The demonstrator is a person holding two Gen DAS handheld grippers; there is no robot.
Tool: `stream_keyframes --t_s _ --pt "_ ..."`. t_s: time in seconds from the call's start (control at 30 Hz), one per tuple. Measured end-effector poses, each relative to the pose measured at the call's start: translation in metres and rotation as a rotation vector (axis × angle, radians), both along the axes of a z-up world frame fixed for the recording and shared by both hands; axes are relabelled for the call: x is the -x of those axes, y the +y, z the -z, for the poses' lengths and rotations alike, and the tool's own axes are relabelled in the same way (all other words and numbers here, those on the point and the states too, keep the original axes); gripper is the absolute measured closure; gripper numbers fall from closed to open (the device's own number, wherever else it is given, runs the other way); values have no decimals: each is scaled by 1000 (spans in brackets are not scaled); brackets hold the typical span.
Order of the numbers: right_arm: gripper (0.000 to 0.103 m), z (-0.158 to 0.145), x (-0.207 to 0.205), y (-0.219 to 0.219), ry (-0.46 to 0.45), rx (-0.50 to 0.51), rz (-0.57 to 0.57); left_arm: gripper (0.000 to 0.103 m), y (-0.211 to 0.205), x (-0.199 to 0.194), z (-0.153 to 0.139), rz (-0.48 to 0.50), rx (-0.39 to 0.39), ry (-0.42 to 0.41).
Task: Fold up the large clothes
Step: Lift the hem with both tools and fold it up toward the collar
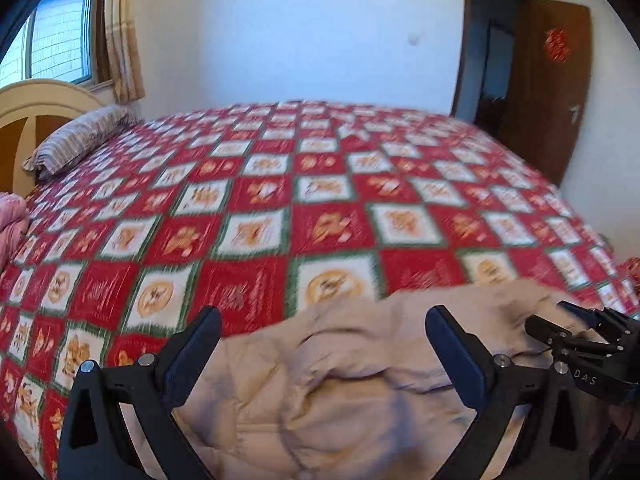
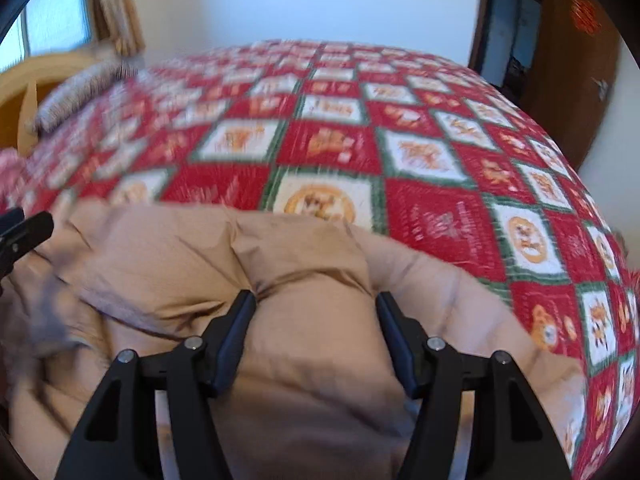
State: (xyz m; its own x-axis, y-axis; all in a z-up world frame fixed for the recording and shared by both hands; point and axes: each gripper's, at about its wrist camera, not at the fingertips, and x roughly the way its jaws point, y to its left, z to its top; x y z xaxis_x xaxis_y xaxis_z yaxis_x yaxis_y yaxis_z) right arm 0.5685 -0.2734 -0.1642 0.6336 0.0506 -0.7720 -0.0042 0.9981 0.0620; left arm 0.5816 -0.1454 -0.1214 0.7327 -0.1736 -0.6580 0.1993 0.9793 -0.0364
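A large beige padded coat (image 1: 340, 380) lies crumpled at the near edge of a bed with a red, white and green checked cover (image 1: 280, 200). My left gripper (image 1: 322, 320) is open, its fingers wide apart above the coat. My right gripper (image 2: 316, 300) has its fingers on both sides of a puffy fold of the coat (image 2: 312, 272) and squeezes it. The right gripper also shows at the right edge of the left wrist view (image 1: 576, 332). The left gripper's tip shows at the left edge of the right wrist view (image 2: 24, 232).
A striped pillow (image 1: 80, 140) lies at the headboard (image 1: 24, 112) on the far left, a pink blanket (image 1: 10, 220) near it. A window with curtain (image 1: 60, 40) is back left. A brown door (image 1: 560, 92) stands open at the back right.
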Motion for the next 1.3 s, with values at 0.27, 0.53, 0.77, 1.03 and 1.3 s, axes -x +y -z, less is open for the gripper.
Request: stream_keyframes --t_s 0.27,0.53,0.77,1.03,1.3 --pt "71 -4 -8 31 -15 71 -48 1 -27 -38 66 -30 -52 229" --pt "71 25 -15 20 22 46 -65 1 -28 -35 80 -33 -45 237" --pt "70 28 -16 30 14 105 -59 1 -32 -38 81 -42 -82 223" --pt "70 30 -16 29 12 108 -57 1 -33 -37 81 -44 -90 218" --pt "70 31 -17 24 12 51 -57 1 -33 -37 81 -44 -94 217"
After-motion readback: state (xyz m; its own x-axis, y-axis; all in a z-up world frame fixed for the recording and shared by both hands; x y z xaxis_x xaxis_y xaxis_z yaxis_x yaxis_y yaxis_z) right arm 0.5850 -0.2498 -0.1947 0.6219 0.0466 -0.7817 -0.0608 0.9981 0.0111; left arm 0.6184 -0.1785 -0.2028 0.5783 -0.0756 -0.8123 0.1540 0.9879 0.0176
